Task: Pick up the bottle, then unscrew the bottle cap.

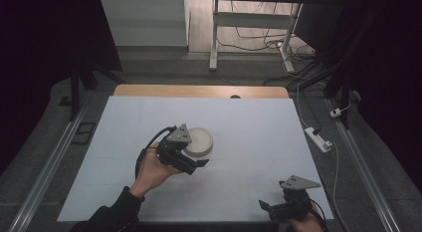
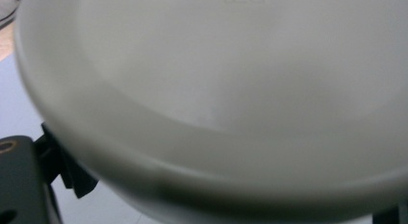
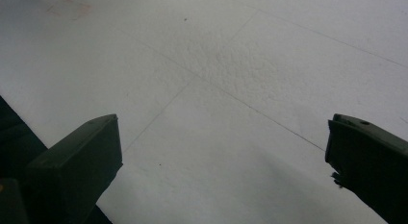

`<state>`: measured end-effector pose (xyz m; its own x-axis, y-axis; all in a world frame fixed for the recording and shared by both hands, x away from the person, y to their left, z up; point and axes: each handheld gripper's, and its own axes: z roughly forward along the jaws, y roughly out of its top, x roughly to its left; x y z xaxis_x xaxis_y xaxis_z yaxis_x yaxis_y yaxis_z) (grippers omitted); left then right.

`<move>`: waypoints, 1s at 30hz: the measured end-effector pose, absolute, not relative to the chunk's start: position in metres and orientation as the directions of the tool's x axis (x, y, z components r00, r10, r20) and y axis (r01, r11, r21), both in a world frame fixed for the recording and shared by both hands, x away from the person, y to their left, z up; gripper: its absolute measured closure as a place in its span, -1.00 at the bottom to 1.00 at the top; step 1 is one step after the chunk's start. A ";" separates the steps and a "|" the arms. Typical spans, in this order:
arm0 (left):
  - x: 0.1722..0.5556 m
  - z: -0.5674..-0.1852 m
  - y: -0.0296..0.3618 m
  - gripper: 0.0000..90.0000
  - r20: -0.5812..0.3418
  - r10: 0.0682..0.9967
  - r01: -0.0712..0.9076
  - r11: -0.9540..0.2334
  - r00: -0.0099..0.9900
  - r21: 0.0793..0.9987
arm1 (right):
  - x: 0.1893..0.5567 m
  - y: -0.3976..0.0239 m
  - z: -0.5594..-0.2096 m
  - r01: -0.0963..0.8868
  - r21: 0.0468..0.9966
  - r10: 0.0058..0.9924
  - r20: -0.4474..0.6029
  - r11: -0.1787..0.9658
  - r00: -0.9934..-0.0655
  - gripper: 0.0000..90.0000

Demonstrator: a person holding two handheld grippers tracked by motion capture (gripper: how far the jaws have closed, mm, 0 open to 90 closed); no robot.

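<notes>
A white round bowl [image 1: 201, 139] sits a little left of the middle of the white table [image 1: 249, 122]. A hand holds my left gripper [image 1: 191, 155] against the bowl's near left side, with one black jaw reaching past its near edge. In the left gripper view the bowl [image 2: 231, 89] is very close and blurred, with a jaw at each bottom corner; the left one touches the rim, but a firm grip is not visible. My right gripper [image 1: 271, 208] rests at the table's near right corner. Its jaws stand wide apart over bare table, the gripper [image 3: 226, 152] holding nothing.
A wooden strip [image 1: 199, 90] shows past the table's far edge. A power strip [image 1: 318, 138] and cables lie on the floor at the right. Metal rails [image 1: 50, 157] run along both sides, and a desk frame [image 1: 215, 38] stands behind.
</notes>
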<state>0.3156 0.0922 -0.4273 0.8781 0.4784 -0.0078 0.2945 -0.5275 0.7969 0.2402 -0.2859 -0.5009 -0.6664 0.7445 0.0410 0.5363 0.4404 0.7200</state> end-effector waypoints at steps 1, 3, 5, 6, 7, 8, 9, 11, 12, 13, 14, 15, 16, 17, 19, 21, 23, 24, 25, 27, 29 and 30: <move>0.315 -0.427 0.091 -0.84 -0.009 0.476 0.294 -0.528 0.879 0.797 | 0.240 -0.286 -0.501 0.536 0.720 0.744 0.040 0.441 -0.667 -1.00; 0.314 -0.428 0.090 -0.84 -0.010 0.470 0.291 -0.530 0.882 0.797 | 0.240 -0.286 -0.501 0.535 0.720 0.743 0.039 0.443 -0.668 -1.00; 0.313 -0.428 0.089 -0.84 -0.015 0.465 0.291 -0.528 0.885 0.798 | 0.240 -0.286 -0.501 0.533 0.719 0.742 0.037 0.445 -0.669 -1.00; 0.313 -0.428 0.089 -0.84 -0.011 0.463 0.288 -0.532 0.886 0.796 | 0.240 -0.286 -0.501 0.533 0.719 0.741 0.036 0.446 -0.670 -1.00; 0.312 -0.428 0.089 -0.84 -0.010 0.462 0.287 -0.533 0.887 0.796 | 0.240 -0.285 -0.501 0.532 0.719 0.741 0.035 0.447 -0.670 -1.00; 0.312 -0.428 0.088 -0.84 -0.010 0.460 0.286 -0.534 0.888 0.796 | 0.240 -0.285 -0.501 0.531 0.719 0.741 0.034 0.448 -0.671 -1.00; 0.312 -0.428 0.088 -0.84 -0.010 0.459 0.286 -0.535 0.888 0.795 | 0.240 -0.285 -0.501 0.531 0.719 0.741 0.033 0.449 -0.671 -1.00; 0.312 -0.429 0.087 -0.84 -0.012 0.462 0.288 -0.532 0.887 0.796 | 0.240 -0.285 -0.501 0.530 0.719 0.740 0.032 0.450 -0.672 -1.00; 0.311 -0.429 0.087 -0.84 -0.013 0.462 0.288 -0.532 0.887 0.796 | 0.240 -0.285 -0.501 0.529 0.720 0.740 0.032 0.449 -0.672 -1.00; 0.311 -0.430 0.087 -0.84 -0.013 0.461 0.288 -0.533 0.887 0.795 | 0.239 -0.285 -0.501 0.528 0.720 0.740 0.032 0.449 -0.672 -1.00; 0.311 -0.430 0.087 -0.84 -0.014 0.460 0.289 -0.533 0.888 0.795 | 0.239 -0.285 -0.501 0.527 0.721 0.740 0.031 0.449 -0.672 -1.00; 0.311 -0.431 0.087 -0.84 -0.014 0.459 0.289 -0.534 0.888 0.795 | 0.239 -0.286 -0.501 0.526 0.723 0.740 0.030 0.448 -0.672 -1.00; 0.311 -0.431 0.087 -0.84 -0.015 0.457 0.289 -0.535 0.889 0.794 | 0.239 -0.285 -0.501 0.525 0.723 0.740 0.029 0.449 -0.672 -1.00; 0.311 -0.431 0.087 -0.84 -0.013 0.453 0.286 -0.539 0.891 0.792 | 0.239 -0.285 -0.500 0.524 0.724 0.740 0.029 0.448 -0.672 -1.00; 0.311 -0.431 0.087 -0.84 -0.013 0.452 0.284 -0.539 0.892 0.793 | 0.239 -0.285 -0.500 0.522 0.726 0.742 0.025 0.448 -0.670 -1.00; 0.310 -0.431 0.087 -0.84 -0.017 0.451 0.286 -0.535 0.892 0.795 | 0.238 -0.285 -0.500 0.518 0.731 0.745 0.020 0.444 -0.667 -1.00; 0.309 -0.430 0.087 -0.84 -0.017 0.448 0.283 -0.535 0.894 0.796 | 0.237 -0.286 -0.499 0.514 0.736 0.749 0.014 0.441 -0.662 -1.00; 0.309 -0.430 0.087 -0.84 -0.014 0.445 0.280 -0.539 0.895 0.795 | 0.237 -0.286 -0.499 0.514 0.739 0.755 0.010 0.436 -0.655 -1.00; 0.309 -0.430 0.087 -0.84 -0.014 0.445 0.280 -0.537 0.895 0.796 | 0.237 -0.286 -0.499 0.514 0.739 0.755 0.010 0.436 -0.655 -1.00; 0.309 -0.431 0.087 -0.84 -0.019 0.442 0.281 -0.535 0.897 0.797 | 0.237 -0.285 -0.498 0.513 0.746 0.759 0.015 0.425 -0.650 -1.00; 0.309 -0.431 0.087 -0.84 -0.023 0.440 0.282 -0.534 0.898 0.797 | 0.237 -0.284 -0.497 0.516 0.755 0.757 0.040 0.405 -0.653 -1.00; 0.309 -0.431 0.087 -0.84 -0.025 0.439 0.283 -0.533 0.898 0.797 | 0.237 -0.283 -0.495 0.514 0.757 0.753 0.045 0.403 -0.657 -1.00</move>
